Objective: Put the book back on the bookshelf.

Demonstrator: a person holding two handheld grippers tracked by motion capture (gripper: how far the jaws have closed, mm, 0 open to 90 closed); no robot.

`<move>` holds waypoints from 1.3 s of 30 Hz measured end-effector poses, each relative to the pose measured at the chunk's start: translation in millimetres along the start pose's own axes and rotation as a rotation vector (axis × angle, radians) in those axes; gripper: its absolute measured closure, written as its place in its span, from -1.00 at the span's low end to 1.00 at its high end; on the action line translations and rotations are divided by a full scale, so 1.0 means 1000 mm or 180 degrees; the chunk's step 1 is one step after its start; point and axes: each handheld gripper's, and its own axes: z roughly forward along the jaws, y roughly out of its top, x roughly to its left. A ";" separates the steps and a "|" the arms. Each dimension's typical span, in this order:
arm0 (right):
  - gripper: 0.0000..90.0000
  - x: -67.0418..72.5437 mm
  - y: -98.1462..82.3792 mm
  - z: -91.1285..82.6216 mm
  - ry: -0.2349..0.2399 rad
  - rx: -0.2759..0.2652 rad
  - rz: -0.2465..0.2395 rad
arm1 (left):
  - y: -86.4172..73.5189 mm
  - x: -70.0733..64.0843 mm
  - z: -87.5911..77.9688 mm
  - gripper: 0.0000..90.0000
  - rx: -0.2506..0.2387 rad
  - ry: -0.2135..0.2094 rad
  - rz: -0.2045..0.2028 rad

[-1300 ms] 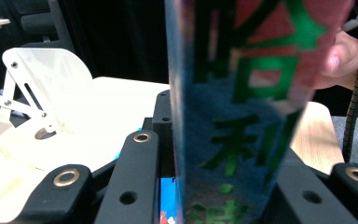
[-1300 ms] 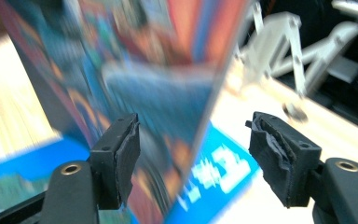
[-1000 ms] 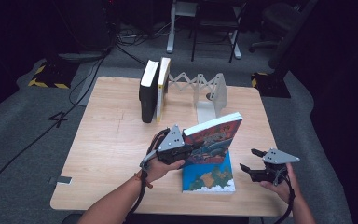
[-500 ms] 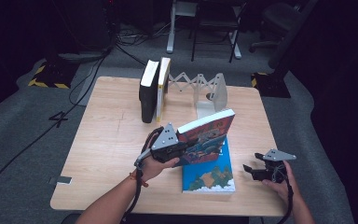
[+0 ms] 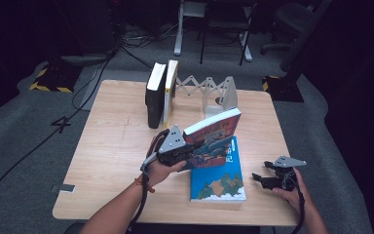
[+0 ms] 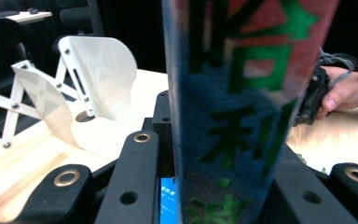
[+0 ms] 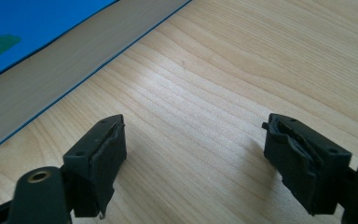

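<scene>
My left gripper [image 5: 191, 147] is shut on a book with a red and blue cover [image 5: 213, 136], which it holds tilted above the table; its spine [image 6: 233, 107] stands between the jaws in the left gripper view. Below it a blue book [image 5: 217, 179] lies flat on the wooden table [image 5: 112, 146]. My right gripper [image 5: 260, 178] sits low at the table's right front, just right of the blue book. In the right gripper view it [image 7: 193, 144] is open over bare wood, its jaws having just opened a little with nothing between them, and the blue book's page edge [image 7: 60, 65] lies ahead.
Two books [image 5: 159, 95] stand upright at the back of the table, against a white folding book rack [image 5: 209, 90] [image 6: 93, 79]. Chairs and cables stand on the dark floor behind. The table's right edge is close to my right hand [image 5: 292, 192].
My right gripper has sunk toward the table beside the blue book. The left gripper has tipped the held book slightly steeper and shifted a little.
</scene>
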 end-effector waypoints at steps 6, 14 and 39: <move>-0.55 0.000 0.000 0.000 0.0006 0.0006 0.0008 | -0.001 0.010 -0.001 0.65 -0.0031 0.0002 -0.0107; -0.56 0.000 0.000 0.000 0.0003 0.0007 0.0016 | 0.003 0.016 0.000 0.65 0.0006 0.0065 -0.0127; -0.59 0.000 0.001 0.001 0.0024 0.0016 -0.0009 | 0.007 0.061 -0.020 0.65 -0.0086 0.0770 -0.0391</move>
